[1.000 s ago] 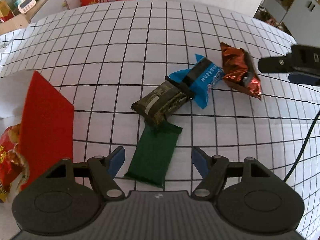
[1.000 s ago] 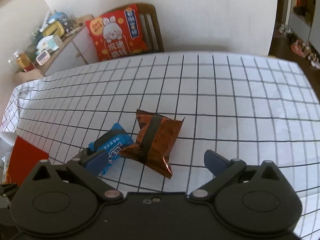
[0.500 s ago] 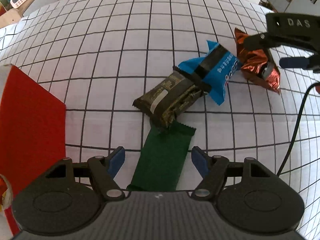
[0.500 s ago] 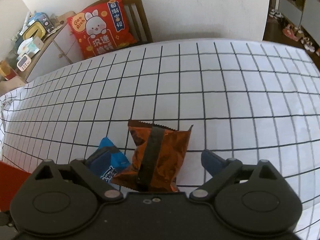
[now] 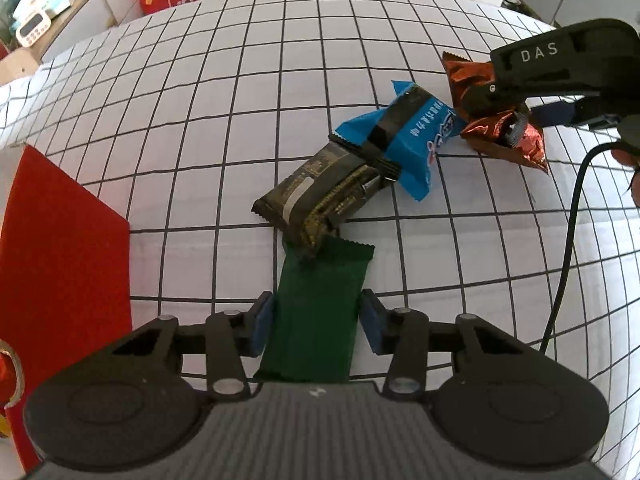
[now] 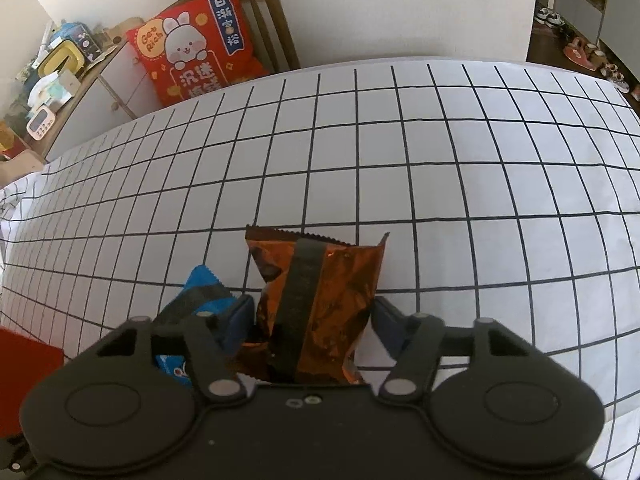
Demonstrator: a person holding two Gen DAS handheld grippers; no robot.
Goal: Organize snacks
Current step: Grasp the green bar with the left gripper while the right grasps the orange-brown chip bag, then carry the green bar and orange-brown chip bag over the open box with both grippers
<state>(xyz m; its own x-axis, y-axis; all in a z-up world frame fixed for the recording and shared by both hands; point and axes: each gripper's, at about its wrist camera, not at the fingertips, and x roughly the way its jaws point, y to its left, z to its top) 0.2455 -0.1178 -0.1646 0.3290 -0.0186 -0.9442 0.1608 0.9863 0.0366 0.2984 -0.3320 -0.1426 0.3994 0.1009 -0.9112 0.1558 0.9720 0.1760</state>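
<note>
As both claws closed in, the left claw (image 5: 316, 322) straddled the flat dark-green foil wrapper (image 5: 320, 304), its blue pads (image 5: 262, 326) at the edges; whether they gripped yet I could not tell. Ahead of it, a black-and-gold bar (image 5: 324, 196) overlapped the wrapper's far end and could drag along on lifting. The right claw (image 6: 310, 326) pinched the crinkled copper-orange foil packet (image 6: 316, 300) on the grid-patterned counter (image 6: 440, 184); slick foil might slip. A blue pouch (image 6: 200, 292) sat just left of it.

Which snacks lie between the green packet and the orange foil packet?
In the left wrist view, two: the dark brown bar, its end overlapping the green packet, then the blue packet, reaching to the orange foil packet.
</note>
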